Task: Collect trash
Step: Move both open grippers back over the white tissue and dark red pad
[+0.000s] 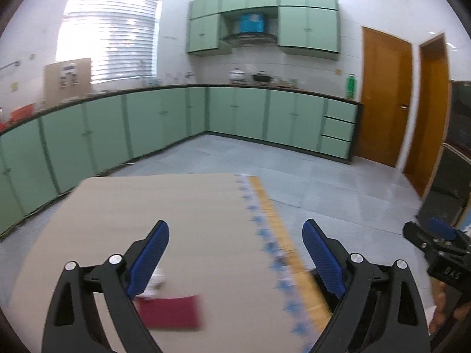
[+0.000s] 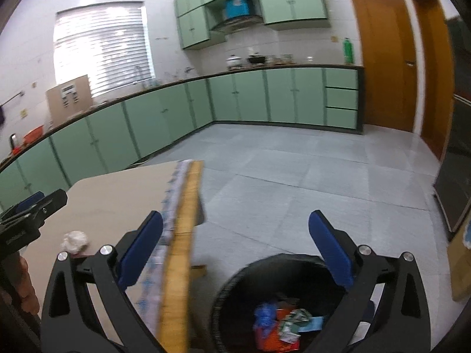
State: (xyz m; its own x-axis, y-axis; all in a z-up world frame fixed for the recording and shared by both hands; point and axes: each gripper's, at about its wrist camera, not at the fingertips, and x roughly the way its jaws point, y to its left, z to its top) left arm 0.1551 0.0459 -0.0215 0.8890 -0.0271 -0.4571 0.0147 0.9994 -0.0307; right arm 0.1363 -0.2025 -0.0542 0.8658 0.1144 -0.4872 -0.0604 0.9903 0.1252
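Claws both spread, empty: your left claw (image 1: pixel 235 260) over worktop (image 1: pixel 176 220), right claw (image 2: pixel 235 250) above bin (image 2: pixel 235 282). Next, pinch crumpled wad (image 2: pixel 74 240).

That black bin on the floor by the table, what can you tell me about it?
The black bin is round and open-topped, with a dark, slightly textured-looking wall. It stands upright on the grey tiled floor, just beside the table's yellow edge. Inside lies colourful trash: blue, orange, red and green-and-white wrappers, crumpled together. The right gripper hangs open above it, holding nothing; its lower part is out of frame.
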